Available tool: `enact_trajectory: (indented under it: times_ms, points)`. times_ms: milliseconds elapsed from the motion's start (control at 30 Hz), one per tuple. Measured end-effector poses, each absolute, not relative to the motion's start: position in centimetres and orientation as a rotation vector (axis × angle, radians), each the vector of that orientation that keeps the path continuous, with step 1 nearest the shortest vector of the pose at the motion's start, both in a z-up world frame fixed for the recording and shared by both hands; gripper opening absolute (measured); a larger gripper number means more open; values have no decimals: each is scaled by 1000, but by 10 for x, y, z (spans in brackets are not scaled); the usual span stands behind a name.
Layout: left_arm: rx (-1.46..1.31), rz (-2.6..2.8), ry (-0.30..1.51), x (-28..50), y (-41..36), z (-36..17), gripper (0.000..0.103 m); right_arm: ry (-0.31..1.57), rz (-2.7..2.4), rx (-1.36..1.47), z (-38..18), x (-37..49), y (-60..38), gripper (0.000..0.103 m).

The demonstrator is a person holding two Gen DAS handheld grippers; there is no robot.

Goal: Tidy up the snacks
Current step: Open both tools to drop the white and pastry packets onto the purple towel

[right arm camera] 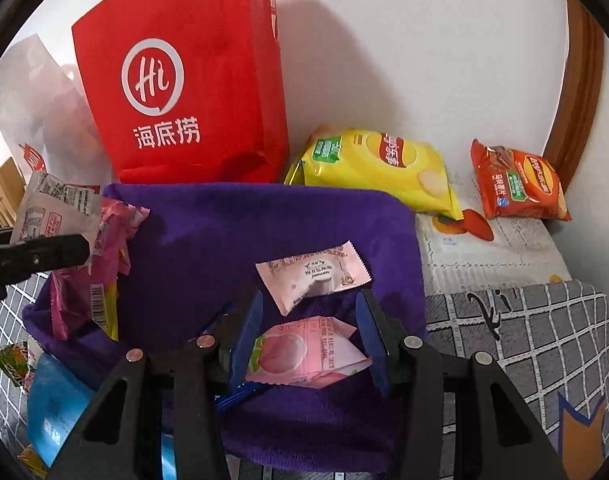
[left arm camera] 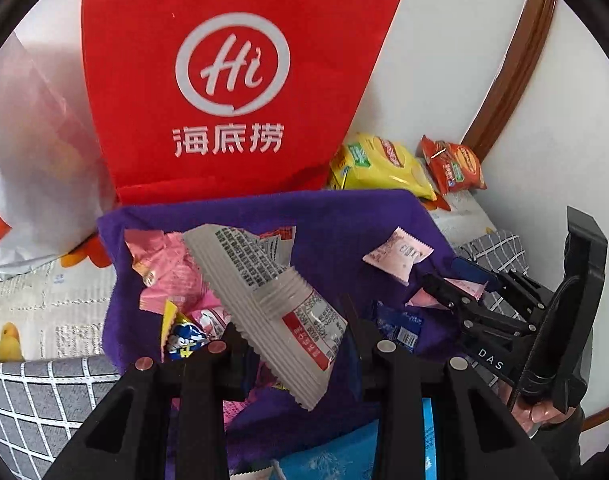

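My left gripper is shut on a white printed snack packet and holds it above the purple cloth; the packet also shows in the right wrist view. My right gripper is open, its blue pads either side of a pink peach candy packet lying on the purple cloth. A second pink candy packet lies just beyond it. Pink wrappers and a blue-and-yellow candy are piled at the cloth's left.
A red paper bag stands behind the cloth against the white wall. A yellow chip bag and an orange-red chip bag lie at the back right. A white plastic bag sits left. A blue packet lies near left.
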State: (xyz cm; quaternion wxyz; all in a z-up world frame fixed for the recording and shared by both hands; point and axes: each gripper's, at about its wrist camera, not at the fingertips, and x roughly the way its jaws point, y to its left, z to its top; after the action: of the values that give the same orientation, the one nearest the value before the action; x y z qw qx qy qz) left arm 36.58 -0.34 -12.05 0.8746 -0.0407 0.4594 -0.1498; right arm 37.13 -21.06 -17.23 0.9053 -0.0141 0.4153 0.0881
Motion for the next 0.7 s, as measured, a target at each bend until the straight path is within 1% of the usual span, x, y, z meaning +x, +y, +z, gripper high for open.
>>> enact_trajectory:
  times_ms: [500,700]
  points:
    - [-75,-320,982,365,-8,-128,33,889,196,-40,-179,373,-210,51]
    - [-97,-329,989,364,-7,-127,44,903,200,-71,-176,370,-207,51]
